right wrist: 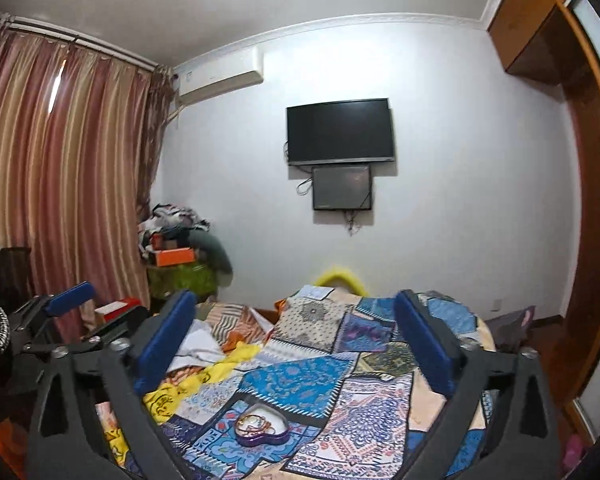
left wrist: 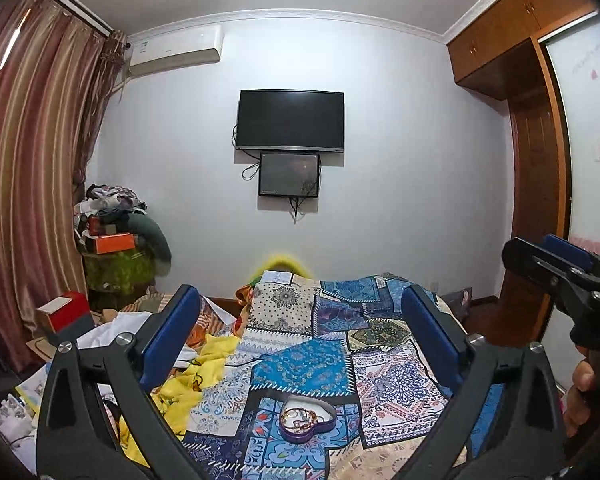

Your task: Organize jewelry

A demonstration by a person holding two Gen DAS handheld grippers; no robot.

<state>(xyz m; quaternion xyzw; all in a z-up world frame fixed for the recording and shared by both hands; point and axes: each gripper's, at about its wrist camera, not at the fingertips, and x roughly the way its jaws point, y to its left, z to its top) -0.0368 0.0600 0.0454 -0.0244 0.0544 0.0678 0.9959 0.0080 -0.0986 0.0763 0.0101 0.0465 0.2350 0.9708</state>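
A purple heart-shaped tin lies open on the patchwork bedspread, with gold bangles and chains inside. It also shows in the right wrist view, its jewelry in a heap. My left gripper is open and empty, held above the tin with its blue pads wide apart. My right gripper is open and empty too, above the tin. The right gripper shows at the right edge of the left wrist view.
A yellow cloth and white papers lie on the bed's left. A red box and a pile of clothes and boxes stand left by the curtain. A TV hangs on the far wall. A wooden wardrobe is right.
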